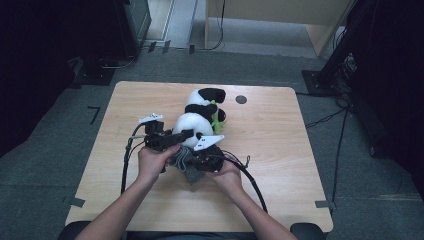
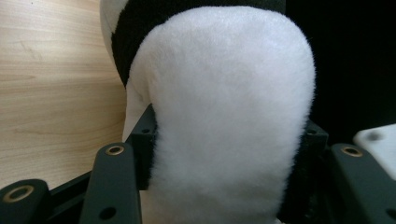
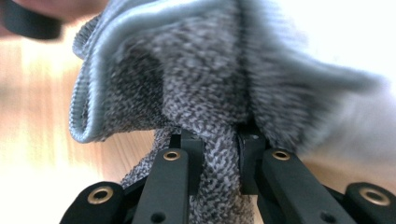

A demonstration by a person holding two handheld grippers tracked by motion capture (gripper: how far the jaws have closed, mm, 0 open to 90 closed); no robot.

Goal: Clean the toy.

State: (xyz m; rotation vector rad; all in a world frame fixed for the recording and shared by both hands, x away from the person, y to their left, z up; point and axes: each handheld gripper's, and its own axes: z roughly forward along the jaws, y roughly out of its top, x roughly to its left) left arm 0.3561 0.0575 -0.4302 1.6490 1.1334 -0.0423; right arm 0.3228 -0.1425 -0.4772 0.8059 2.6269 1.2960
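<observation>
while the left tongs (image 2: pixel 224 154) clamp the plush panda (image 2: pixel 224 93), the right tongs (image 3: pixel 219 154) pinch unlabelled grey knit cloth (image 3: pixel 196 84)

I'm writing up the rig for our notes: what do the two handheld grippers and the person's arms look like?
Both grippers are black, with angular jaw links studded with brass-ringed holes. The left gripper and right gripper each carry a pale three-cornered plate on top and trail a black cable toward the table's near edge. The forearms are bare, with no sleeves or gloves.

Light wooden table (image 1: pixel 280 150) bears a plush panda (image 1: pixel 200 112).
</observation>
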